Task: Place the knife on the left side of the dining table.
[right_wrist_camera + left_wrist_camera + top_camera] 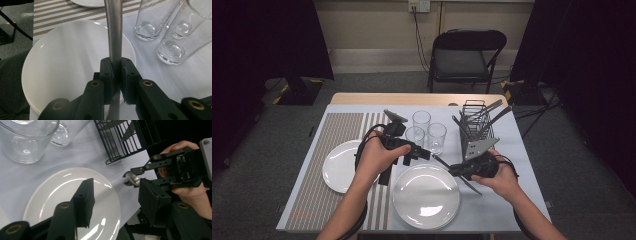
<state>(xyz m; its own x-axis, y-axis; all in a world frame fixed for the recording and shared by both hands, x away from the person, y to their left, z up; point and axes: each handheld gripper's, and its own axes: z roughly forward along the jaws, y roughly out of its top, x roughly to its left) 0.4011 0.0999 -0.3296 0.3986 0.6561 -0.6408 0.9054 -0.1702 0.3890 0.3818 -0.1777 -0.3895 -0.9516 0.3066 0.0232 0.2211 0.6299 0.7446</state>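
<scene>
My right gripper (pixel 455 171) (pixel 115 65) is shut on a silvery metal utensil (pixel 438 160) (pixel 113 35), whose handle runs straight up between the pads in the right gripper view. It hangs over the right rim of the near white plate (pixel 426 200) (pixel 62 60). My left gripper (pixel 424 153) (pixel 116 188) stands open just above that plate (pixel 62 192), nothing between its jaws. In the left gripper view the right gripper (pixel 137 178) sits close ahead, pinching the utensil's shiny end (pixel 130 178).
Three clear glasses (pixel 429 131) (pixel 25 142) (pixel 172 37) stand behind the plate. A black wire cutlery rack (pixel 475 131) (pixel 120 142) with several utensils is at the right. A second white plate (pixel 338 167) lies on the striped placemat (pixel 329 132). A folding chair (pixel 464 55) stands beyond the table.
</scene>
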